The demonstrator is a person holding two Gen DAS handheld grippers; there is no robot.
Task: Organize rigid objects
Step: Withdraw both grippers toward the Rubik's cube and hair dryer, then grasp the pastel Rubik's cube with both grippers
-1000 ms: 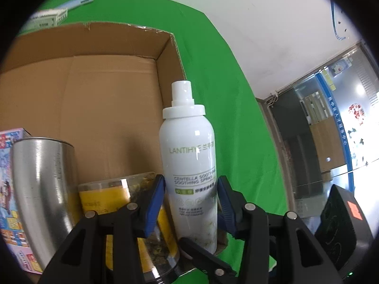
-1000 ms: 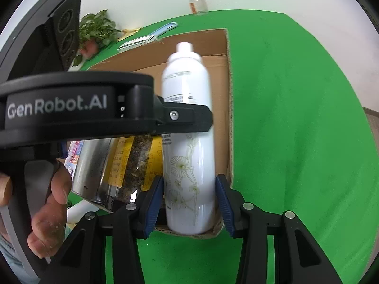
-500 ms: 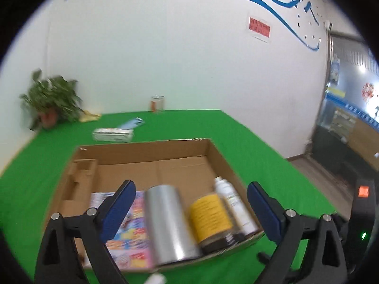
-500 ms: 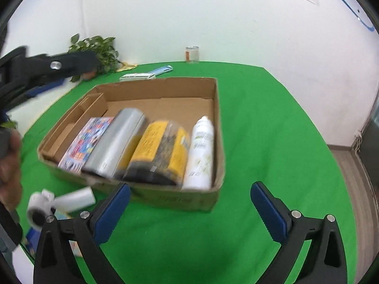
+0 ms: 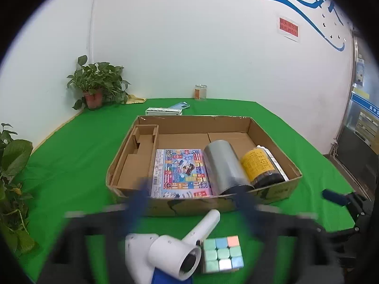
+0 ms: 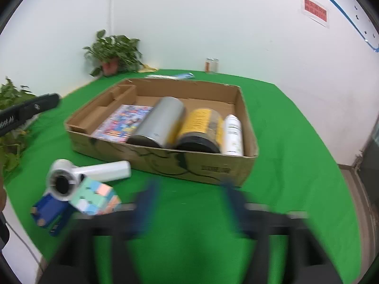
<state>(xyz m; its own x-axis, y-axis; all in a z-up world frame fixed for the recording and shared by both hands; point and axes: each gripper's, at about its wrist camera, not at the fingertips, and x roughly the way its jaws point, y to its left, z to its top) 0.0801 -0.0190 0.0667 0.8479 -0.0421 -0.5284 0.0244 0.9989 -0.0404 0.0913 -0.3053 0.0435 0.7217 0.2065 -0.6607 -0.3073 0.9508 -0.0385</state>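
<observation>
In the box [image 5: 272, 194] I see a booklet [image 5: 181, 174], tin [image 5: 223, 166], jar [image 5: 259, 165] and spray bottle [image 6: 233, 131] lying side by side. A hair dryer [image 5: 180, 248] and cube [image 5: 222, 254] lie before it

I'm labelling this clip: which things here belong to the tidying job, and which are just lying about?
Job:
cardboard box
picture book
steel tumbler
yellow jar
spray bottle
hair dryer
puzzle cube
blue box

Lying about:
potted plant
glass jar
phone case
</observation>
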